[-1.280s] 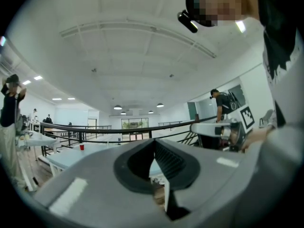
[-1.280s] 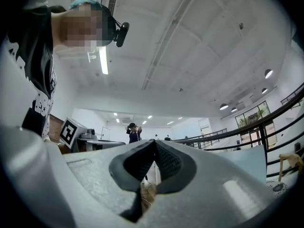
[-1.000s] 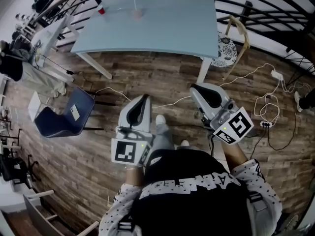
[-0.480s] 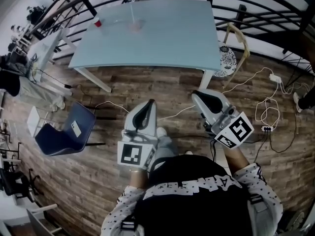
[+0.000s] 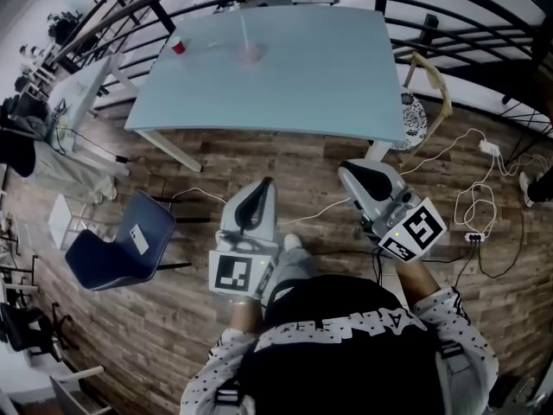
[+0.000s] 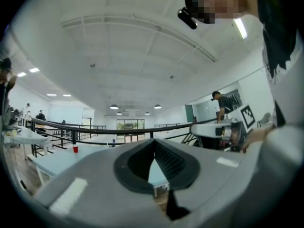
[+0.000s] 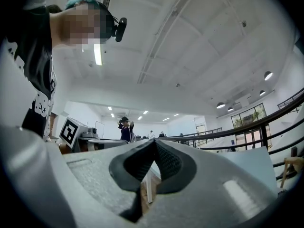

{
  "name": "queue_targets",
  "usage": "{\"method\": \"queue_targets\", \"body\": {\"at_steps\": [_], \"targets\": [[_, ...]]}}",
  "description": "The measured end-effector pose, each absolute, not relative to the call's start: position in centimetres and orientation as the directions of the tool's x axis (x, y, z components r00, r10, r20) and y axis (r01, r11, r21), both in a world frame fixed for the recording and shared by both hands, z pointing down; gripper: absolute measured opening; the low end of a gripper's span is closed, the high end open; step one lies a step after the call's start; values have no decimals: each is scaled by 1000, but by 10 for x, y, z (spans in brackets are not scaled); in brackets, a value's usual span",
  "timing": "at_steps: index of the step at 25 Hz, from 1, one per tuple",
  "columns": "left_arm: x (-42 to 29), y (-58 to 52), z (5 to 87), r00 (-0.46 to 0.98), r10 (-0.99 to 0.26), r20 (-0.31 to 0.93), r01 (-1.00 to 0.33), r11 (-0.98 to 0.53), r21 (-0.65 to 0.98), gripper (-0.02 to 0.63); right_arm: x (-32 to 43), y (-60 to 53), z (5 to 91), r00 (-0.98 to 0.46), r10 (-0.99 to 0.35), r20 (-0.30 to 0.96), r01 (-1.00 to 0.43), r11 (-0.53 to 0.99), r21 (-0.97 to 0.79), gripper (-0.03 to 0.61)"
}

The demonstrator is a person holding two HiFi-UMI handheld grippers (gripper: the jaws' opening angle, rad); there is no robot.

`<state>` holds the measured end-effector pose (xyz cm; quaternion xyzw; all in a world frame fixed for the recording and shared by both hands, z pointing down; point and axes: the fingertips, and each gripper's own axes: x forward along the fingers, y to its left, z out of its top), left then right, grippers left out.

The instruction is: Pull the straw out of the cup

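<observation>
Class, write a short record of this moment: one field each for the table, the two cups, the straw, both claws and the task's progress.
table: light blue, on a wooden floor, ahead of the person
cup: on the table, near its far edge
straw: stands in the cup
red cup: on the table, left of the cup, apart from it
left claw: shut, empty, short of the table
right claw: shut, empty, short of the table
progress: straw not yet pulled out

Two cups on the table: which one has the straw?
The pale pinkish cup: a straw stands up from it. The small red cup, to its left, has none.
</observation>
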<state>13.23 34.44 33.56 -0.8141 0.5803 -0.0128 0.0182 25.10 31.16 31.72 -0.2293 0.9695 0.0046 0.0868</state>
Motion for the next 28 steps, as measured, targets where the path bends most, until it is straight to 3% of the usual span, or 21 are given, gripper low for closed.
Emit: {"method": "queue_targets", "body": {"at_steps": [28], "targets": [[-6,217,346,409,-912,40,-911,-410,-46,-11,109,193,315,-859,-495,-128,-497,867,-18,-2]]}}
